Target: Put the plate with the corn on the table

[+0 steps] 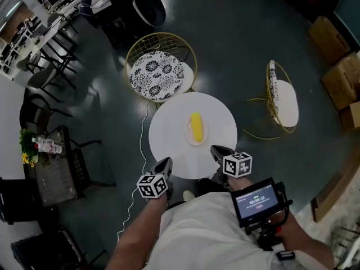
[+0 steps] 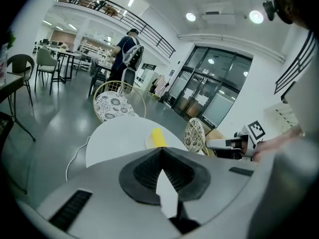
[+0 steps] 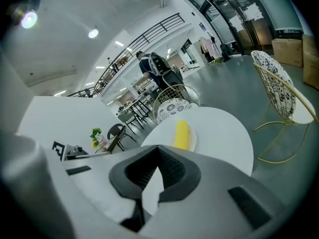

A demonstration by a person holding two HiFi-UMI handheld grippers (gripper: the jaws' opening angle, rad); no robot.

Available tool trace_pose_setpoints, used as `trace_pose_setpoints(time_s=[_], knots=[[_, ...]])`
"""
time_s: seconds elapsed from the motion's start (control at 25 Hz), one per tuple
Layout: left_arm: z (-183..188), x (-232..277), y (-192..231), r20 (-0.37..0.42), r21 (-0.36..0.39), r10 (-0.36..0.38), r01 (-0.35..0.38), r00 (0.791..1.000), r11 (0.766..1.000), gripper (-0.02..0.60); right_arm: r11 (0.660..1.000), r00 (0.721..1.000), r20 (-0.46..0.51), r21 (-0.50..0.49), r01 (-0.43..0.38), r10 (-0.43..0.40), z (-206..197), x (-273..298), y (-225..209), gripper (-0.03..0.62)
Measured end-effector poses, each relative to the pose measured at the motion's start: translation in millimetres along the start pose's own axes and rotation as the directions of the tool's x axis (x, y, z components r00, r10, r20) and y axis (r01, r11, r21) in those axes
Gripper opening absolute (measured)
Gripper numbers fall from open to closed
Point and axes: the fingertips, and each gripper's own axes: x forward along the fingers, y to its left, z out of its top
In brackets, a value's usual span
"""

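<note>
A yellow corn cob (image 1: pixel 196 126) lies on a small white plate (image 1: pixel 189 139) in the middle of the round white table (image 1: pixel 169 128). My left gripper (image 1: pixel 162 163) hovers at the table's near left edge, shut with nothing in it. At the near right edge my right gripper (image 1: pixel 216 150) is likewise shut and empty. The left gripper view shows its closed jaw tips (image 2: pixel 160 150) with the corn (image 2: pixel 158 137) and table (image 2: pixel 119 138) beyond. From the right gripper (image 3: pixel 158 147) I see the corn (image 3: pixel 182 133) on its plate (image 3: pixel 192 141).
A gold wire chair with a patterned cushion (image 1: pixel 157 72) stands beyond the table, another wire chair (image 1: pixel 281 103) to its right. Cardboard boxes (image 1: pixel 340 80) sit far right. A dark side table with plants (image 1: pixel 48 162) is at left. A white cable (image 1: pixel 138 184) trails on the floor.
</note>
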Motion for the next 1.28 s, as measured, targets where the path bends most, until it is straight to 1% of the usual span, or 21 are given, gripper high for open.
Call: trace_pose_setpoints(time_s=[0.2, 0.36, 0.56, 0.72, 0.88, 1.12, 1.28], knots=[[11.8, -23.5, -4.1, 0.052, 0.027, -0.016, 0.014, 0.999, 1.000, 0.006, 0.998, 0.999, 0.033, -0.060, -0.034, 0.036, 10.3, -10.9, 27.7, 0.006], [10.0, -43.8, -15.5, 0.069, 0.056, -0.032, 0.028, 0.997, 0.998, 0.006, 0.995, 0.996, 0.059, -0.086, -0.056, 0.062, 10.4, -27.5, 47.3, 0.006], [5.0, -64.4, -40.7, 0.073, 0.122, -0.080, 0.071, 0.994, 0.990, 0.006, 0.991, 0.991, 0.090, -0.105, -0.086, 0.096, 3.5, -52.0, 70.3, 0.006], [0.3, -86.2, -64.9, 0.082, 0.171, -0.129, 0.114, 0.988, 0.979, 0.006, 0.988, 0.987, 0.115, -0.121, -0.101, 0.115, -5.3, -74.0, 89.9, 0.006], [-6.9, -99.6, -82.7, 0.085, 0.205, -0.168, 0.148, 0.982, 0.967, 0.006, 0.988, 0.985, 0.133, -0.122, -0.096, 0.112, -15.3, -88.3, 95.7, 0.006], [-14.2, -95.6, -87.3, 0.066, 0.227, -0.199, 0.179, 0.978, 0.957, 0.006, 0.992, 0.984, 0.149, -0.097, -0.081, 0.095, -28.3, -93.0, 89.5, 0.006], [-24.8, -112.9, -96.2, 0.061, 0.233, -0.213, 0.193, 0.975, 0.953, 0.006, 0.994, 0.983, 0.165, -0.084, -0.068, 0.081, -45.7, -112.7, 100.3, 0.006]])
